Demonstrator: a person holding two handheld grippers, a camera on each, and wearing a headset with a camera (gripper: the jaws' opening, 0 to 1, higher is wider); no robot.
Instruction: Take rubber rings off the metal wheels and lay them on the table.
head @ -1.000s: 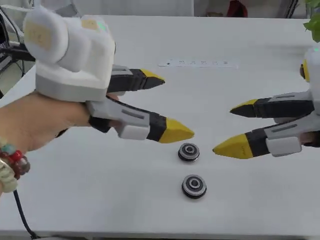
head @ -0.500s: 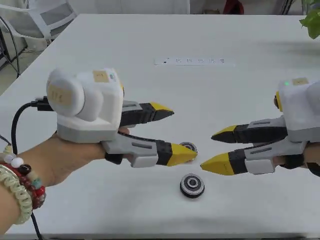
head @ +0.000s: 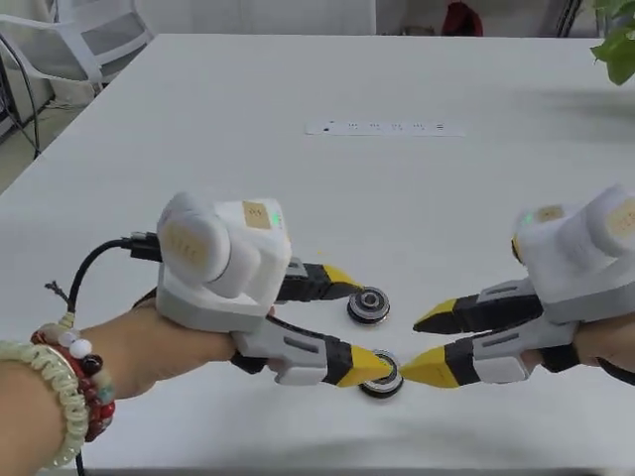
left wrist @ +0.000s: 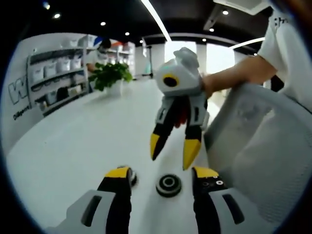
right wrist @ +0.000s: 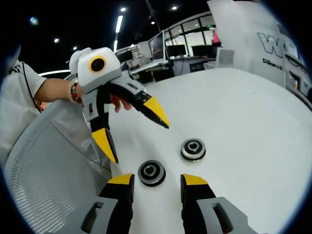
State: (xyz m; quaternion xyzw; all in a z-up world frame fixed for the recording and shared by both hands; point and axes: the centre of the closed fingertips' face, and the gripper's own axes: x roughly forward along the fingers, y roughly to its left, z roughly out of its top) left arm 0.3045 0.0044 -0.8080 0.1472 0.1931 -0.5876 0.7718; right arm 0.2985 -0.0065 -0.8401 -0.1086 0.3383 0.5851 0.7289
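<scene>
Rubber rings (right wrist: 142,175) apparently sit on near wheel (head: 382,377) and far wheel (head: 368,304); bench (head: 298,178) holds none. Left gripper (head: 369,324) and right gripper (head: 411,345), both wide, flank near wheel.

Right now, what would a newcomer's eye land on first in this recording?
The two yellow-tipped grippers stand out first. The left gripper and the right gripper point at each other, both open, with their tips close on either side of the near wheel at the front of the white table. A second wheel lies just behind it, apart from it.
</scene>
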